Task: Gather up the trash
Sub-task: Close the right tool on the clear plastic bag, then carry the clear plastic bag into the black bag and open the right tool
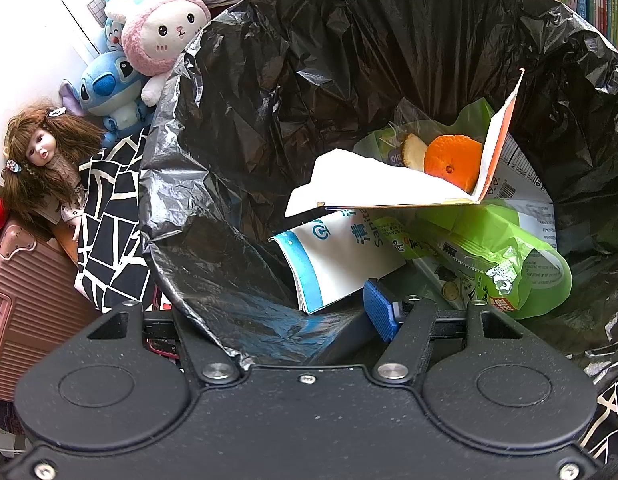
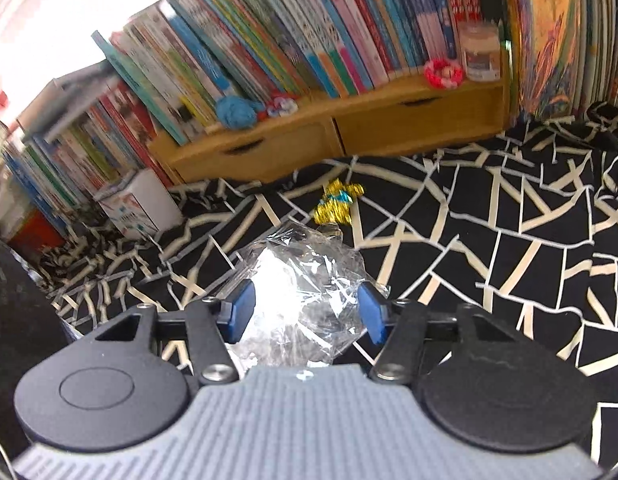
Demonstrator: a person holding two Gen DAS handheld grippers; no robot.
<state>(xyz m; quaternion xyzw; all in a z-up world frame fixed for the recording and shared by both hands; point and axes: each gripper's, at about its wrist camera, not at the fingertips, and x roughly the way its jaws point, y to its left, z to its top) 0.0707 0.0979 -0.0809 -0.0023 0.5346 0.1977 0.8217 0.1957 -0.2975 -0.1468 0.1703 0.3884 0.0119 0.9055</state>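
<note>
Right wrist view: right hand-held gripper [image 2: 305, 312] is straddling the wrapper [image 2: 305, 280] on the bench [image 2: 509, 260], pads flanking without clearly pinching; left hand-held gripper [image 1: 309, 316] is pinching the bag [image 1: 237, 320] rim.

Left claw [image 1: 305, 312]: black two-finger body angled steeply down, only one blue ribbed pad [image 1: 379, 314] in view on the right side, the other finger hidden behind the rim of a black plastic bin liner [image 1: 213, 264]; jaws straddle that rim, part-way apart, and contact with the liner cannot be confirmed. Right claw [image 2: 307, 310]: black linkage with grey ribbed housing, pointing down at a moderate slant, both blue pads [image 2: 241, 308] visible with a crumpled clear cellophane wrapper [image 2: 305, 280] between them; the pads stand at the wrapper's edges, a firm squeeze not evident. View slightly motion-blurred. No hands or sleeves visible.
</note>
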